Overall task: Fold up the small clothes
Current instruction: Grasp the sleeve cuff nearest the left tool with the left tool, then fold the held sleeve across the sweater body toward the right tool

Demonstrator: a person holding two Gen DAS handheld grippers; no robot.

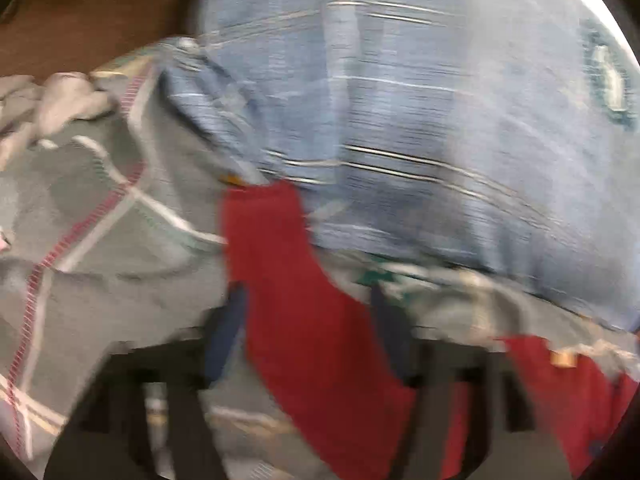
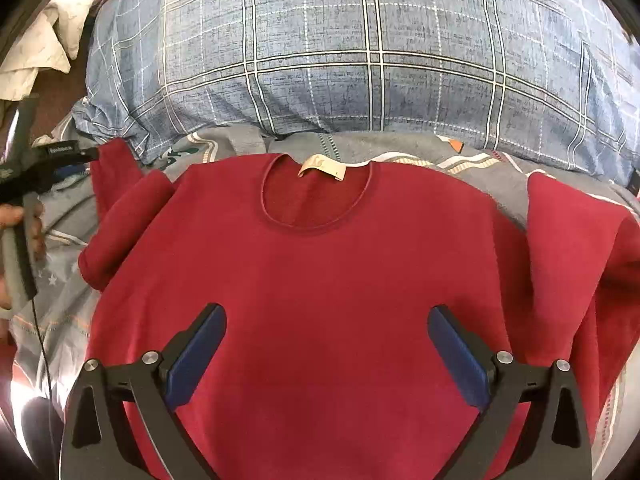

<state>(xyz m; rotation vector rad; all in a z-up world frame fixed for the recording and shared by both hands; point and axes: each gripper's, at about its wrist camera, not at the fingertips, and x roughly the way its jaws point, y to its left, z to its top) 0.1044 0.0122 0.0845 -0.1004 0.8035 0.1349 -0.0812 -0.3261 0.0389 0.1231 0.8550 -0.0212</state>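
Observation:
A small red long-sleeved top [image 2: 320,264] lies flat on the bed, neck and beige label [image 2: 322,168] away from me. My right gripper [image 2: 327,320] is open, its blue pads [image 2: 196,356] spread just above the top's chest, holding nothing. My left gripper [image 2: 76,156] shows at the left edge of the right wrist view, at the cuff of the top's left sleeve [image 2: 120,216]. In the blurred left wrist view the red sleeve [image 1: 312,300] runs between the fingers of the left gripper [image 1: 308,304], which stand apart; grip unclear.
A blue checked pillow [image 2: 360,48] lies just beyond the top's neck. Grey patterned bedding [image 2: 56,280] covers the bed under the top. White cloth [image 2: 40,52] lies at the far left on a dark brown surface [image 1: 88,24].

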